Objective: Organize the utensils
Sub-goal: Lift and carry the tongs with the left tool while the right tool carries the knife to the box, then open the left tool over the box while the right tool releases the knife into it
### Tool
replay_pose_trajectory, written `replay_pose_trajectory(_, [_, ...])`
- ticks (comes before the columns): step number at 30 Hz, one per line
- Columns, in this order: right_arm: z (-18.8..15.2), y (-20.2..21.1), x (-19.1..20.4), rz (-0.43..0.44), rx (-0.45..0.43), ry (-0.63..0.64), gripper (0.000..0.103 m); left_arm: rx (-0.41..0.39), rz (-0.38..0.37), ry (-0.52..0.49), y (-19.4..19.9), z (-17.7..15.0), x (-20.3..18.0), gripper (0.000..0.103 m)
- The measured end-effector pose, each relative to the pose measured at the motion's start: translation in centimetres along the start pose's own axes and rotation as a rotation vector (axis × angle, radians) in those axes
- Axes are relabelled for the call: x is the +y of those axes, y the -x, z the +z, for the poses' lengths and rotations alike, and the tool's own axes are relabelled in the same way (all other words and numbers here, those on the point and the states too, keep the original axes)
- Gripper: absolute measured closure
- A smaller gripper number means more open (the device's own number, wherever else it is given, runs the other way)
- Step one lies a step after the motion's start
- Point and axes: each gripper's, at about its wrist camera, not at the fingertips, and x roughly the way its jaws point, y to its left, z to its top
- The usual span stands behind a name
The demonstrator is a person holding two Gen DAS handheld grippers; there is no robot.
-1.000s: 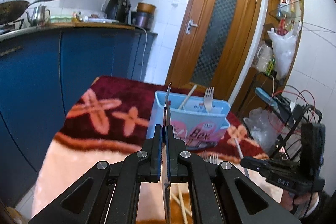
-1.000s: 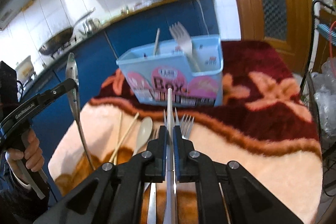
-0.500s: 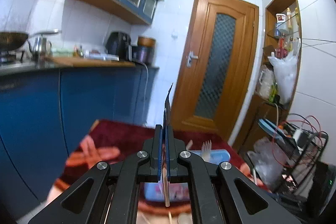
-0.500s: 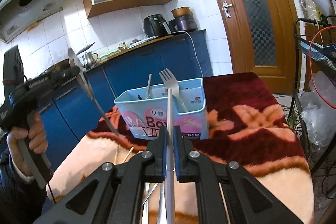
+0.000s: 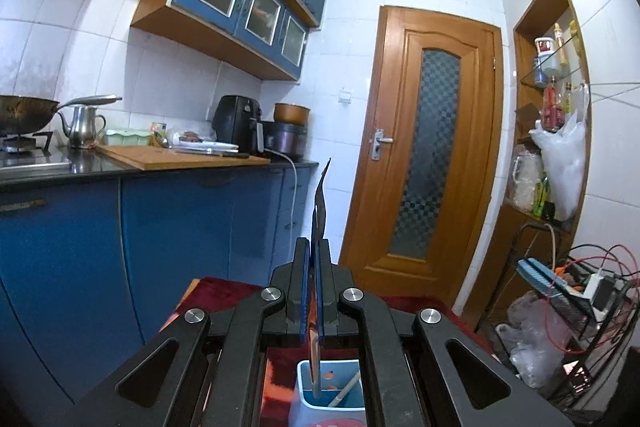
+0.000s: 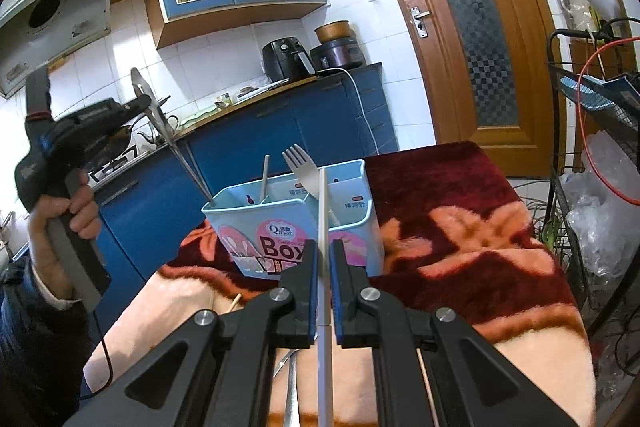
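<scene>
Behind each hand-held gripper's clamped pads, left's spoon (image 6: 160, 119) and right's chopstick (image 6: 323, 227) handles half hidden.

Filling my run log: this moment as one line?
left gripper: shut on spoon, handle tip in blue box | right gripper: shut on white utensil

- The box (image 6: 296, 227) was light blue, with pink shapes and dark red letters on its front.
- The blanket (image 6: 460, 227) was dark red with salmon flower shapes and a cream part near the front.
- The fork (image 6: 300, 167) in the box was pale grey-white.
- The stick (image 6: 323, 211) in the right gripper (image 6: 324, 267) was white; the gripper was black with blue pads.
- The spoon (image 6: 160, 123) in the left gripper (image 6: 140, 103) was shiny silver.
- The cabinets (image 5: 160, 227) were deep blue.
- The door (image 5: 424, 163) was orange-brown wood, with a checkered glass.
- The wall tiles (image 5: 160, 75) were white.
</scene>
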Motion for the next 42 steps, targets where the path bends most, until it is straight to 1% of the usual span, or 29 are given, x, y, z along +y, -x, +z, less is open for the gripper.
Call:
replay_pose_trajectory(2, [0.3, 0.1, 0.0, -0.006, -0.007, 0.004, 0.095, 0.014, 0.001, 0.002, -0.6, -0.6, 0.0, 0.101])
replay_pose_trajectory(6, [1.0, 0.2, 0.0, -0.016, -0.027, 0.010, 0.095, 0.066, -0.009, 0.010, -1.8, -2.1, 0.3, 0.101])
replay_pose_trajectory(12, [3.0, -0.3, 0.1, -0.037, -0.077, 0.012, 0.095, 0.159, -0.022, -0.007, -3.6, -5.1, 0.3, 0.101])
replay_pose_trajectory(16, [4.6, -1.2, 0.4, -0.045, -0.119, 0.013, 0.095, 0.195, -0.019, -0.011, -4.6, -6.4, 0.3, 0.101])
replay_pose_trajectory(23, [6.9, -3.8, 0.9, -0.075, -0.221, 0.028, 0.095, 0.192, -0.016, -0.034, -5.0, -7.2, 0.4, 0.101])
replay_pose_trajectory(27, [7.8, -5.7, 0.7, -0.085, -0.265, 0.013, 0.095, 0.196, -0.020, -0.041, -5.3, -7.6, 0.3, 0.101])
replay_pose_trajectory(32, [8.4, -8.1, 0.5, -0.125, -0.309, 0.024, 0.095, 0.209, -0.026, -0.040, -5.7, -8.3, 0.3, 0.101])
replay_pose_trajectory(37, [8.0, -9.5, 0.2, -0.153, -0.333, 0.028, 0.095, 0.218, -0.031, -0.031, -6.1, -8.8, 0.6, 0.101])
replay_pose_trajectory(42, [7.2, -10.4, 0.3, -0.150, -0.293, 0.045, 0.095, 0.212, -0.035, -0.027, -6.0, -8.9, 0.7, 0.101])
